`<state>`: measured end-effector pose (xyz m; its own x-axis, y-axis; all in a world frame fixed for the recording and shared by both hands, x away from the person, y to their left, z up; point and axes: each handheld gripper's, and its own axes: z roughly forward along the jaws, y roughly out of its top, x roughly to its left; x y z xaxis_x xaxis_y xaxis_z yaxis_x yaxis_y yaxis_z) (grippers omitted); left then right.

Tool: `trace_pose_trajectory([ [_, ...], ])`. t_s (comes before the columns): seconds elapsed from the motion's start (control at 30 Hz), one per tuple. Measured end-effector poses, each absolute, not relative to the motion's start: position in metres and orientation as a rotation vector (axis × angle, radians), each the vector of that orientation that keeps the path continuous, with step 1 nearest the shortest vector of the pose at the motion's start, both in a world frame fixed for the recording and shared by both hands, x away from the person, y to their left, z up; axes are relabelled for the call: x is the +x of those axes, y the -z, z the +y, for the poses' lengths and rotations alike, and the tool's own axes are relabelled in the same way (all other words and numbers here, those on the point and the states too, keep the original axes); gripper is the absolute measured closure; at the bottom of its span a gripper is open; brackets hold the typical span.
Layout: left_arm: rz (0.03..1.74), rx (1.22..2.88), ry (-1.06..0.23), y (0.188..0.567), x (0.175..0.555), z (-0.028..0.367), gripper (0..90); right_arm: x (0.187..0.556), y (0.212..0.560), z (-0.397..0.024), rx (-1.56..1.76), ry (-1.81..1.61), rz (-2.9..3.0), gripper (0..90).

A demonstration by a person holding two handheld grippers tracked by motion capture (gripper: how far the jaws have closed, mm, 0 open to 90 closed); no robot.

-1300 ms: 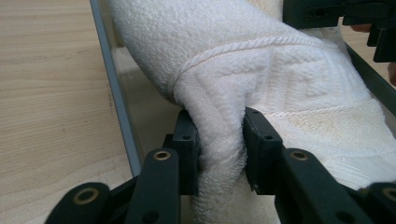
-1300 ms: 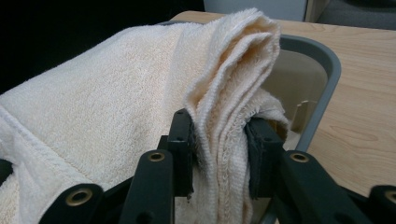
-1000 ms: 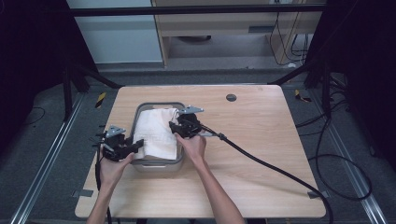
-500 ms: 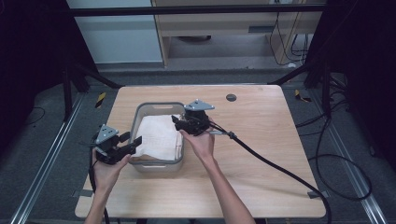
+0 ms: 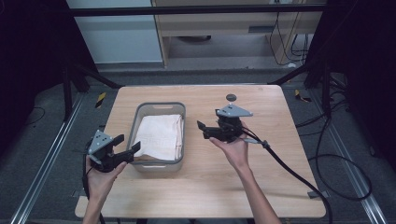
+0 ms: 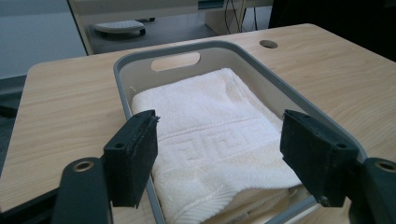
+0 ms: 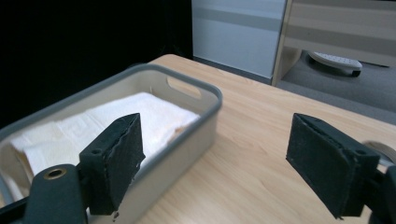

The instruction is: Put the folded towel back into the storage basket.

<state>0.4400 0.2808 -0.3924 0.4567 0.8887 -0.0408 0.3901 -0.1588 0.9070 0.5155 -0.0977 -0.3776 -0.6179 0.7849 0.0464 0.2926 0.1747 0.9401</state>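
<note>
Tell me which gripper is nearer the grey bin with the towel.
Left. The left gripper sits at the grey bin's near left corner, jaws open almost at its rim. The right gripper hangs open over bare table to the bin's right, a clear gap away.

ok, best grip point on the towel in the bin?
Probably the towel's near folded edge, which mounds up above the grey bin's near rim. Come from above on the near side with the open left tool, jaws across that thick fold; the bin walls block any side approach.
</note>
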Motion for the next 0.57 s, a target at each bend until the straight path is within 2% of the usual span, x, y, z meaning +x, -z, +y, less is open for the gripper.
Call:
trace_pose_trajectory([
  [0.33, 1.131, 1.729, -0.661, 0.404, 0.431, 0.290, 24.4, 0.489, 0.401, -0.166, 1.086, -1.418, 1.990, 14.5],
  [0.57, 1.164, 1.691, -0.682, 0.414, 0.426, 0.305, 29.6, 0.471, 0.432, -0.212, 1.154, -1.324, 2.005, 15.2],
])
